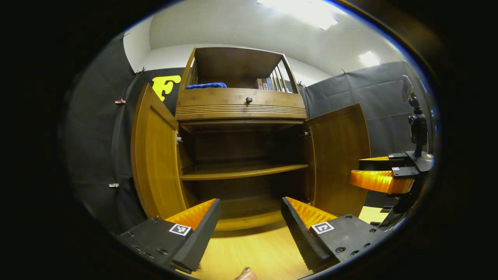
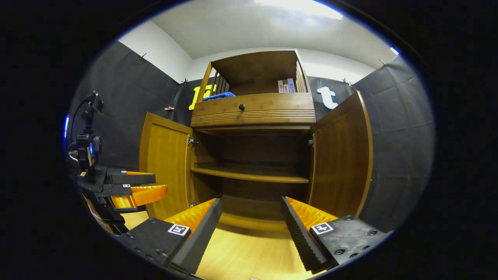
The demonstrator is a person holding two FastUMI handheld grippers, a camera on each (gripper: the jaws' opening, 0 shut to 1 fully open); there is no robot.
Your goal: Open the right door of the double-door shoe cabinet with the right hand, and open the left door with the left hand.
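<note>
The wooden shoe cabinet [image 1: 241, 105] [image 2: 253, 111] stands in front of both grippers with both lower doors swung wide. Its left door [image 1: 153, 155] [image 2: 165, 159] and right door [image 1: 340, 155] [image 2: 342, 155] both hang open, baring an inner shelf [image 1: 243, 171] [image 2: 251, 175] with nothing on it. My left gripper [image 1: 251, 223] is open a short way back from the cabinet, nothing between its fingers. My right gripper [image 2: 251, 223] is likewise open and holds nothing. In the left gripper view the right gripper [image 1: 383, 175] shows at the right; in the right gripper view the left gripper [image 2: 134, 188] shows at the left.
A drawer with a dark knob [image 1: 249, 100] [image 2: 241, 106] sits above the doors. The top shelf holds a blue cloth [image 1: 206, 85] [image 2: 218, 95] and a few books [image 2: 286, 85]. Light wooden floor [image 1: 249, 252] lies before the cabinet. Black cloth walls close in both sides.
</note>
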